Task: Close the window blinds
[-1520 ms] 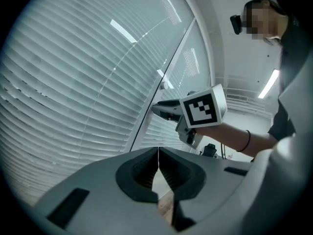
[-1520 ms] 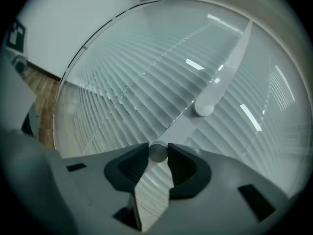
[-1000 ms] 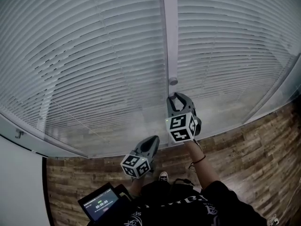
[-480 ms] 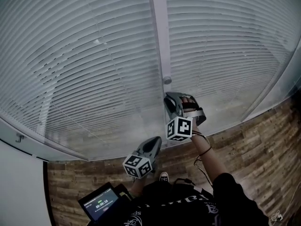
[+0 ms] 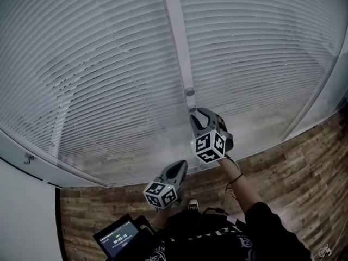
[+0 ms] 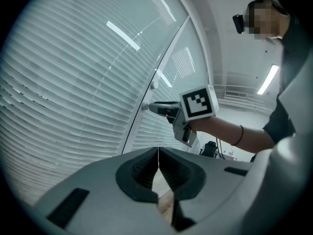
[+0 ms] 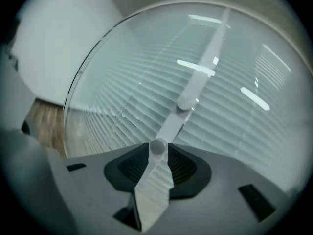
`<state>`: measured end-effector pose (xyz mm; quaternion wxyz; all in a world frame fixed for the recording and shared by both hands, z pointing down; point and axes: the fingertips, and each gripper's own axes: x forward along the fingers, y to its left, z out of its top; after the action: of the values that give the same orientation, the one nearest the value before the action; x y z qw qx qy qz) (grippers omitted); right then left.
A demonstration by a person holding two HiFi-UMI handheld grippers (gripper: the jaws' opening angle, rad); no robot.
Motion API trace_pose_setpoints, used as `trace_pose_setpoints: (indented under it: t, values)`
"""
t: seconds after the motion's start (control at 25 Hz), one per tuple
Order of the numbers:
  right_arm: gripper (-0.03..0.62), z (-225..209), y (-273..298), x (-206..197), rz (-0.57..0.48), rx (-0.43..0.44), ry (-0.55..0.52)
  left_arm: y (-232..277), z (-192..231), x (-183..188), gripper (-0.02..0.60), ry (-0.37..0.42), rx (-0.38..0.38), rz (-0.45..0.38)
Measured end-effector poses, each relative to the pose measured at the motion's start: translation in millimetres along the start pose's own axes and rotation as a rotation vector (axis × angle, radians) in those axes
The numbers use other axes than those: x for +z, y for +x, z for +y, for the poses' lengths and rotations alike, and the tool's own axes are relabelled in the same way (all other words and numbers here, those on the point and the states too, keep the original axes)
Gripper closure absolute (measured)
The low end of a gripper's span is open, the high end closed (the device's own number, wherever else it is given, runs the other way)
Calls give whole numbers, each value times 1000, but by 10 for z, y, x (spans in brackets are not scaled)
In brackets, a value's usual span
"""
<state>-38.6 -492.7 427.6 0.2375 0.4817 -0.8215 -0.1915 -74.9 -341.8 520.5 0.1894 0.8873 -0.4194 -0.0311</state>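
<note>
Blinds (image 5: 98, 75) cover the far window, slats seemingly not fully shut; right gripper (image 5: 197, 114) clamps the knob (image 7: 157, 147) on the middle post (image 5: 176, 42), so turning probably remains. Left gripper (image 5: 180, 165) hangs nearer, closed and empty.

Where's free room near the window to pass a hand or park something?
Free: floor right of the right arm, up to the glass; floor strip between left gripper and wall. Crowded: mullion, with right gripper shut on the knob; screen at bottom left.
</note>
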Motion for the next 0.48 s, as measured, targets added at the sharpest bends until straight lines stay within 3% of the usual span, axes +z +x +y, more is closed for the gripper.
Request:
trace_pose_setpoints:
  t: [0.16, 0.24, 0.32, 0.48]
  values:
    - [468, 62, -555, -423, -6, 148, 657, -48, -307, -46, 577, 8, 20, -10]
    - [468, 190, -833, -585, -31, 211, 879, -110, -411, -94, 577, 2, 29, -11]
    - [471, 323, -1136, -760, -13, 218, 927, -195, -543, -177, 577, -7, 36, -6]
    - [517, 590, -1811, -1035, 34, 225, 870, -382, -981, -434, 577, -26, 44, -1]
